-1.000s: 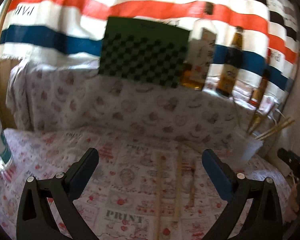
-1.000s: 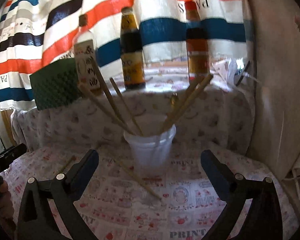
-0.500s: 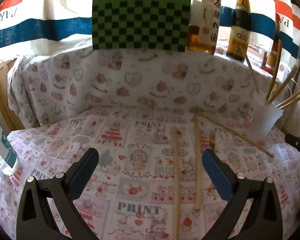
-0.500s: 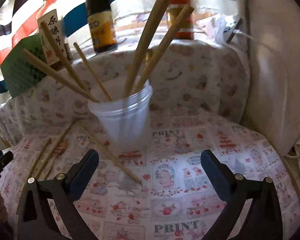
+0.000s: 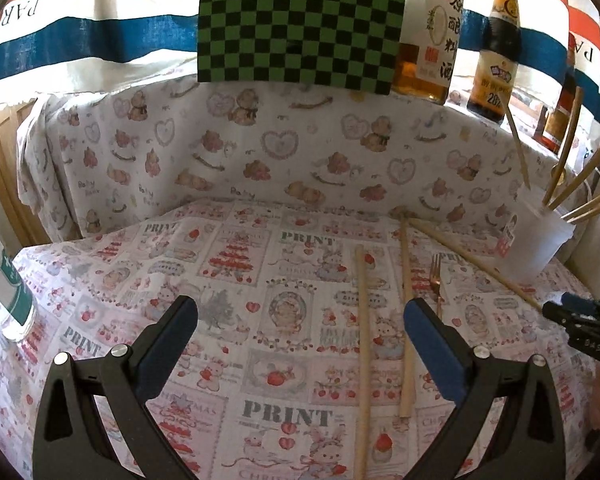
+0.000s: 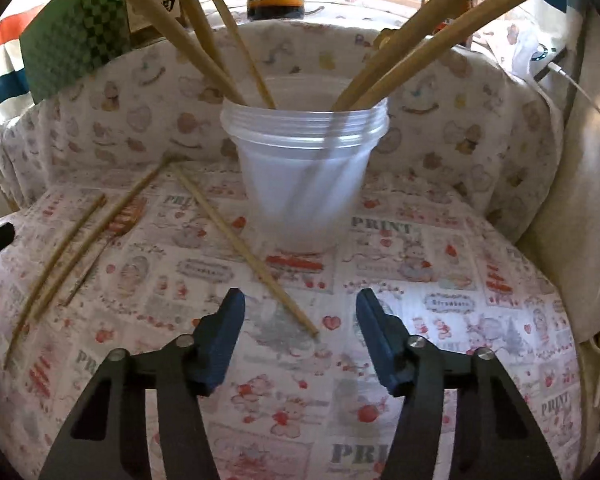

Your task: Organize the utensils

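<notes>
Since the earlier frames, the plastic cup is seen larger and higher in the right wrist view, and the right gripper has just been narrowing its jaws, with nothing pinched; only the near end of one chopstick lies on the cloth between the pads. In the left wrist view, a white bottle with a green label is cut off at the left edge, and the left gripper is held spread wide above the printed tablecloth, empty. Right of centre, two chopsticks are laid roughly parallel on the cloth, the right one passing under the right pad, with a small fork just beside them. A green checkered board is propped at the top, with sauce bottles to its right. At the right edge, the cup is seen holding several chopsticks. In the right wrist view, those sticks are fanned out of the cup at top centre.
</notes>
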Available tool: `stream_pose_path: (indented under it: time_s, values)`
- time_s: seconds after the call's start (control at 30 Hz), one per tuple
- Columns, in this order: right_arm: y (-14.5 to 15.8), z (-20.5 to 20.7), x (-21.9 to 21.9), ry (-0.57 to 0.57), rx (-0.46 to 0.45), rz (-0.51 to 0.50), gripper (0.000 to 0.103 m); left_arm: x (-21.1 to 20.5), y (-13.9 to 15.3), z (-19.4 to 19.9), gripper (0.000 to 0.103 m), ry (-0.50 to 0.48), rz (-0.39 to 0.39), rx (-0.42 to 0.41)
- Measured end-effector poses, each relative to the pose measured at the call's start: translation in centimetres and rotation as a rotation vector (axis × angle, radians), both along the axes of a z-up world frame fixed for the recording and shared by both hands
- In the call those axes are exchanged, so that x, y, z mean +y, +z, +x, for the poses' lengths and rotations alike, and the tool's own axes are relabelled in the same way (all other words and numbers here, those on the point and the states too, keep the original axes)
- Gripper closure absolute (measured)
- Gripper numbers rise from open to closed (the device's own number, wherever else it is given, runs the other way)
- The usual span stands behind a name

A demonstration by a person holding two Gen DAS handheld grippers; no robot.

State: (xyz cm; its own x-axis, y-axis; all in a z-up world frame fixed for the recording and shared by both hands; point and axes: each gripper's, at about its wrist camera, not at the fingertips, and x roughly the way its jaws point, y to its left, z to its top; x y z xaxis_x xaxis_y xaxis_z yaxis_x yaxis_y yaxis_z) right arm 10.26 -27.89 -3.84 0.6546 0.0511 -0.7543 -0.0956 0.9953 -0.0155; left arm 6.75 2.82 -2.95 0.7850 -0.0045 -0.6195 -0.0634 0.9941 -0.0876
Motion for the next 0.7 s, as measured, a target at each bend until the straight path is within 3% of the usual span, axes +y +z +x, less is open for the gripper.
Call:
stream_pose_path:
  time_s: [0.2, 0.33, 0.47, 0.63, 0.7]
  values:
    - [-1.1, 0.6, -0.2, -0.008, 0.053, 0.002, 0.064, 0.3, 0.0, 0.1, 0.001, 0.006, -0.015, 0.009]
    - [-1.0, 0.2, 0.3, 0.014, 0.055, 0.007, 0.088, 0.2, -0.1, 0.1, 0.001, 0.012, -0.006, 0.017]
    - [-1.0, -0.5, 1.0, 0.065, 0.058, 0.006, 0.093, 0.1, -0.3, 0.2, 0.001, 0.011, -0.004, 0.022]
    - [-0.6, -1.5, 2.2, 0.154, 0.06, 0.046, 0.1, 0.5, -0.6, 0.5, 0.001, -0.007, -0.056, 0.047]
    - [0.6, -2.8, 2.9, 0.207, -0.011, 0.087, 0.1, 0.7, -0.7, 0.6, 0.001, 0.003, -0.064, 0.05]
